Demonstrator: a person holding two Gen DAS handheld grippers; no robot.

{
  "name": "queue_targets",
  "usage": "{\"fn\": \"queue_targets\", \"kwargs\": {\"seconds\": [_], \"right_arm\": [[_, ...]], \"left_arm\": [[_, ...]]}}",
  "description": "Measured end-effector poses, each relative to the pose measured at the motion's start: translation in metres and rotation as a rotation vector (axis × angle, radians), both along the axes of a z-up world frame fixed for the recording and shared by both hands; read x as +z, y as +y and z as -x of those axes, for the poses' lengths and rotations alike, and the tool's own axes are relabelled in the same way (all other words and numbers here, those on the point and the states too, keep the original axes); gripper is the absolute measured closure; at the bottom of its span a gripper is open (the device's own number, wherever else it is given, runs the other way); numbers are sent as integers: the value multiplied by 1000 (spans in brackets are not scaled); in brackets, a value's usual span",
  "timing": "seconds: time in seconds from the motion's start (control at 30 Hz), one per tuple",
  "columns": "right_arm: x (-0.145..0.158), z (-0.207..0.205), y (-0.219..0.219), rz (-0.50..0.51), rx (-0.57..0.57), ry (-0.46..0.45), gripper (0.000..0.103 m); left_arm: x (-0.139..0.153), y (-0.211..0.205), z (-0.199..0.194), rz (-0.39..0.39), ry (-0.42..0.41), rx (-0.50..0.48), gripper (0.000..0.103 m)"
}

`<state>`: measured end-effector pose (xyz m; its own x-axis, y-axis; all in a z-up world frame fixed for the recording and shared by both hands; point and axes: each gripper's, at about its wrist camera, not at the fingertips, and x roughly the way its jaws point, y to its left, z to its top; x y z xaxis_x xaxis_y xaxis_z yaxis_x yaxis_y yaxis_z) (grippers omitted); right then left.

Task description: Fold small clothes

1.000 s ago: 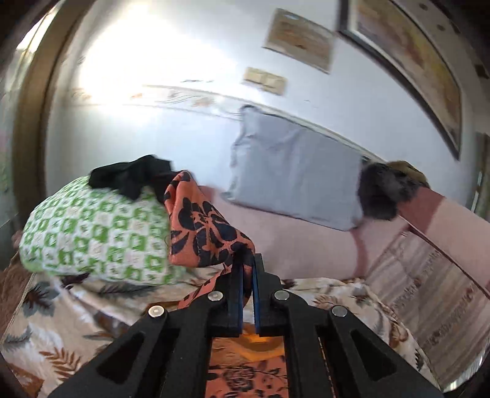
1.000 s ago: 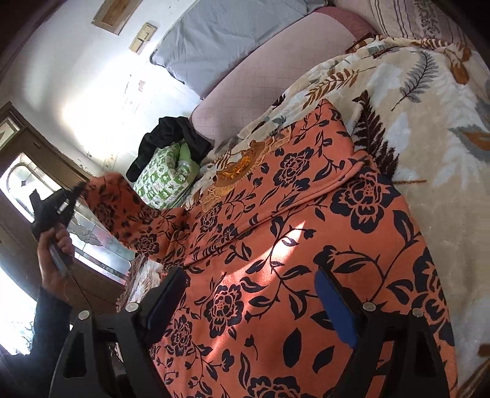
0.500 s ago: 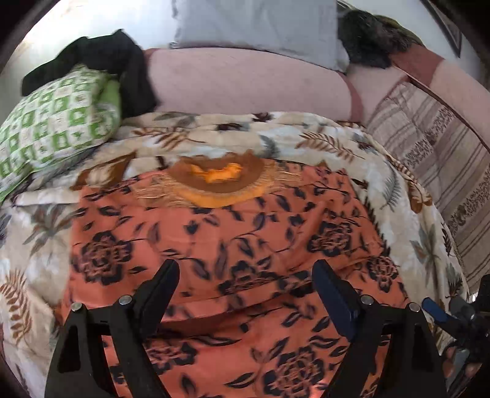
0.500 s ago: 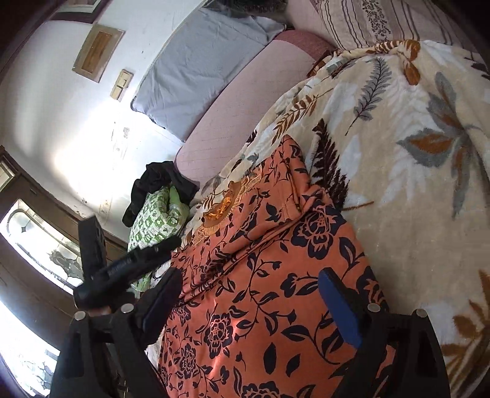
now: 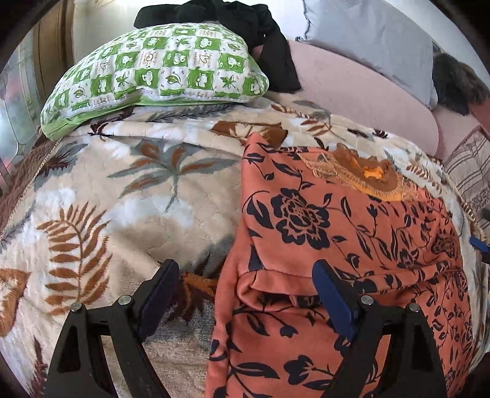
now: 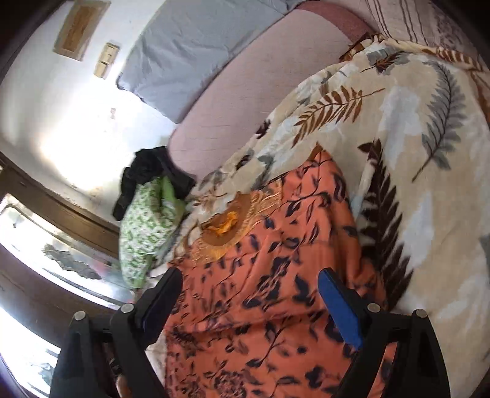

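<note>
An orange garment with black flowers (image 5: pixel 352 245) lies spread on the leaf-print blanket (image 5: pixel 137 199), its embroidered neck (image 5: pixel 367 176) toward the far side. One side is folded over, leaving a fold edge near my left gripper (image 5: pixel 248 294), which is open and empty just above that left edge. The garment also shows in the right wrist view (image 6: pixel 269 290), blurred. My right gripper (image 6: pixel 251 294) is open and empty, hovering over the garment's near part.
A green-and-white checked pillow (image 5: pixel 159 73) with a black garment (image 5: pixel 245 27) on it lies at the far left. A grey pillow (image 5: pixel 376 43) and pink bolster (image 5: pixel 361 101) lie at the head. A window (image 6: pixel 36 260) is on the left.
A second ago my left gripper was shut on a raised corner of the garment. It has let go, opened and moved to the garment's left edge. The right gripper has shifted over the garment.
</note>
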<state>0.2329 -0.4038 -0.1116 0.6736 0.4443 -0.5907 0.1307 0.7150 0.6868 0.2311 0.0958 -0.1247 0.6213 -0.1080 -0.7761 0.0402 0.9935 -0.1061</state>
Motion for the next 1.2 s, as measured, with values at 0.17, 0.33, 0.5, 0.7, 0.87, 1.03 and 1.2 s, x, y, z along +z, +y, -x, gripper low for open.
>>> {"fn": "queue_targets", "kwargs": {"seconds": [0.17,0.33,0.5,0.7,0.87,1.03,1.2], "right_arm": [[-9,-47,12,199,44,105,13],[-30,-70,35,392,113,236,64],[-25,-76,49,526,176,266,101],[44,-50,61,773,24,36,101],[7,-59,37,481,57,129,98],[-12,-66,25,397,56,196,72],[-11,-70,31,427,54,153,8]], "left_arm": [[0,-3,-5,5,-60,-34,14],[-32,4,-17,13,43,-14,14],[-32,4,-18,15,34,-17,14],[-33,4,-16,14,26,-13,14],[-33,5,-15,17,23,-11,14],[-33,3,-16,5,25,-10,13],[-33,2,-17,4,26,-10,13]]}}
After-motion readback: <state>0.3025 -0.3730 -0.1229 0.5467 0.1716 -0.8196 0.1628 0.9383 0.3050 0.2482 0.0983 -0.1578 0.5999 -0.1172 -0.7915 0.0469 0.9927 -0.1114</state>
